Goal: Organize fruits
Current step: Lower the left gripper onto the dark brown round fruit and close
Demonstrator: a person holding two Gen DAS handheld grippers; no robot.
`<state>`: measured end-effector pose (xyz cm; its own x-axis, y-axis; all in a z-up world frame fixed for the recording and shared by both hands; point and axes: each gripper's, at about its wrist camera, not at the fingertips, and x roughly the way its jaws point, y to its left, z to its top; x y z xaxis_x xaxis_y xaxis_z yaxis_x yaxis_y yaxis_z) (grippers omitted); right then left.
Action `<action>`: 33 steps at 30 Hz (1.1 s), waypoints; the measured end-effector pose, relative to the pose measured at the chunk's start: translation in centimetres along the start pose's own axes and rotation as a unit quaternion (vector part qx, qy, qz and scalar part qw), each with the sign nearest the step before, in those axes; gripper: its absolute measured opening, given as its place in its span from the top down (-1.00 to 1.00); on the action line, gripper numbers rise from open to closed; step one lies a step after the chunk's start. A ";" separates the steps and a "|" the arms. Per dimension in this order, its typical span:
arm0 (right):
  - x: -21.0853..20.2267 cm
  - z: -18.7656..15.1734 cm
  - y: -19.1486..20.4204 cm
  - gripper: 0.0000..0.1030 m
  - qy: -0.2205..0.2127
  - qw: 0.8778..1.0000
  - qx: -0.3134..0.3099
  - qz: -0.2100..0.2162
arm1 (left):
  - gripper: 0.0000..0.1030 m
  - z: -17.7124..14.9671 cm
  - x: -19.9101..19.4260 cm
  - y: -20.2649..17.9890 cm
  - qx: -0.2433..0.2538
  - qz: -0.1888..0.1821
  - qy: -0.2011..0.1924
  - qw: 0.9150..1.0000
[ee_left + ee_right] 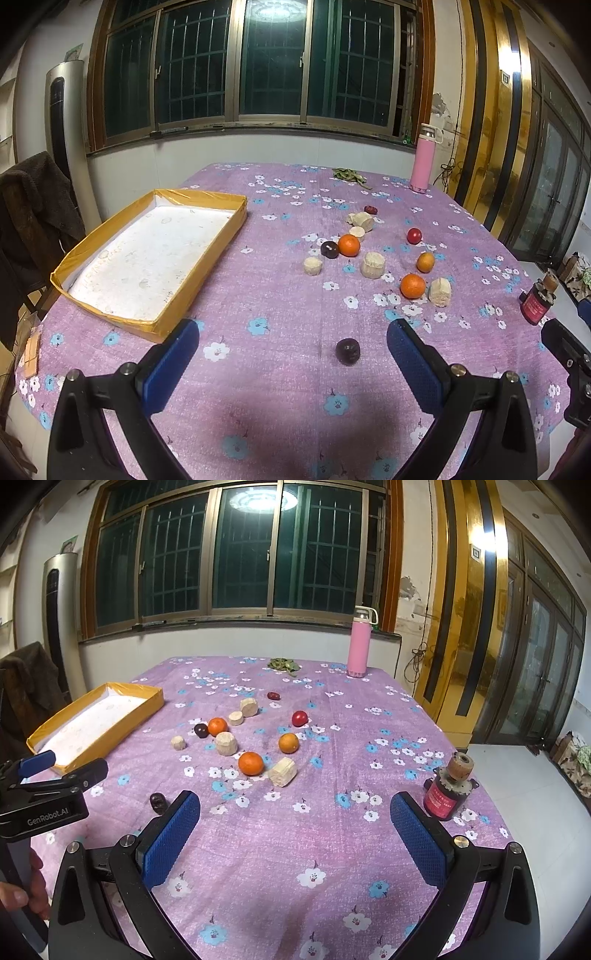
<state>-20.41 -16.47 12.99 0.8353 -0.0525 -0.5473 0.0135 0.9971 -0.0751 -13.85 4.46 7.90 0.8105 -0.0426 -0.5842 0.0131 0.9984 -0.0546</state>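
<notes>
Two grippers [291, 354] [295, 829] agape, tray [221, 242] lengthwise away

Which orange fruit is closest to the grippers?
The big round orange fruit touching the pale cut chunk. The other two orange fruits sit farther back.

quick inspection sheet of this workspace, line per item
surface: table with purple floral cloth
job's things: yellow-rimmed tray, no fruit in it; three oranges, nearest; dark plum nearest left gripper; red fruit; pale chunks, e.g.
clutter: pink bottle, red jar, leaf pile
grippers: left gripper open; right gripper open
cables: cord on wall
surroundings: barred window, fan tower
</notes>
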 end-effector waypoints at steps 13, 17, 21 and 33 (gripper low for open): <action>1.5 0.2 0.0 -1.00 0.011 1.000 -0.002 -0.002 | -1.00 -0.9 2.9 1.1 0.017 0.007 0.054 0.998; 2.2 0.1 0.0 -1.00 0.019 1.000 -0.005 -0.002 | -1.00 -0.7 5.1 -0.7 0.037 -0.029 0.114 0.992; 2.7 0.1 0.2 -1.00 0.025 1.000 -0.009 -0.004 | -0.67 -0.9 7.8 -2.1 0.050 -0.043 0.172 0.983; 4.6 0.0 -0.7 -1.00 0.052 0.999 0.000 -0.004 | 0.53 -1.1 9.9 -3.4 0.056 -0.106 0.205 0.971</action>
<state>-16.58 -17.36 10.52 0.7736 -0.0651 -0.6303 0.0197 0.9967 -0.0788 -6.53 0.57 1.46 0.4811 -0.2366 -0.8441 0.2370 0.9621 -0.1346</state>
